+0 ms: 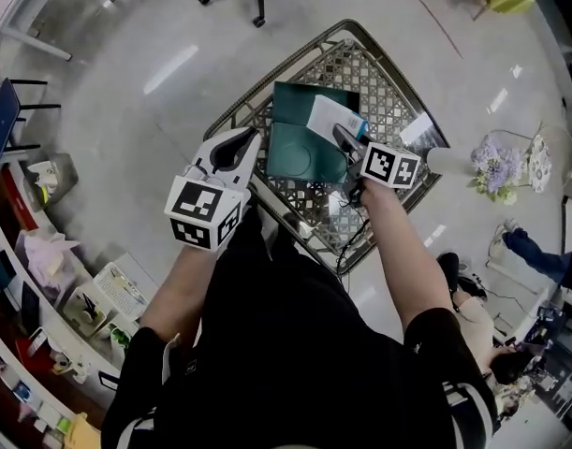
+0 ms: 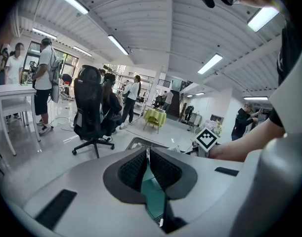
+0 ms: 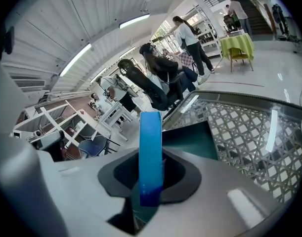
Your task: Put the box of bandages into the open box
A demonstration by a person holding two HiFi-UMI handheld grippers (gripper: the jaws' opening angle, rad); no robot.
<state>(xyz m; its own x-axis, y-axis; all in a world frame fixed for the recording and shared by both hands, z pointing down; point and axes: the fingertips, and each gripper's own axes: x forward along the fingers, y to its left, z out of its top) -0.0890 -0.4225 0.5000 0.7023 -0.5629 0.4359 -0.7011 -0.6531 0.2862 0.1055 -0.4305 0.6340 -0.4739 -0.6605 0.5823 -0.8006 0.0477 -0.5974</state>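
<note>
Right gripper [image 1: 343,138] is clamped on the box of bandages [image 1: 330,114], the blue edge standing straight up between its jaws, and it's holding it right over the dark green open box [image 1: 300,154] on the wire mesh table [image 1: 399,90]. Left gripper [image 1: 245,145] has its jaws pinched together just beside the open box's left edge, can't tell if it's actually got hold of it.
</note>
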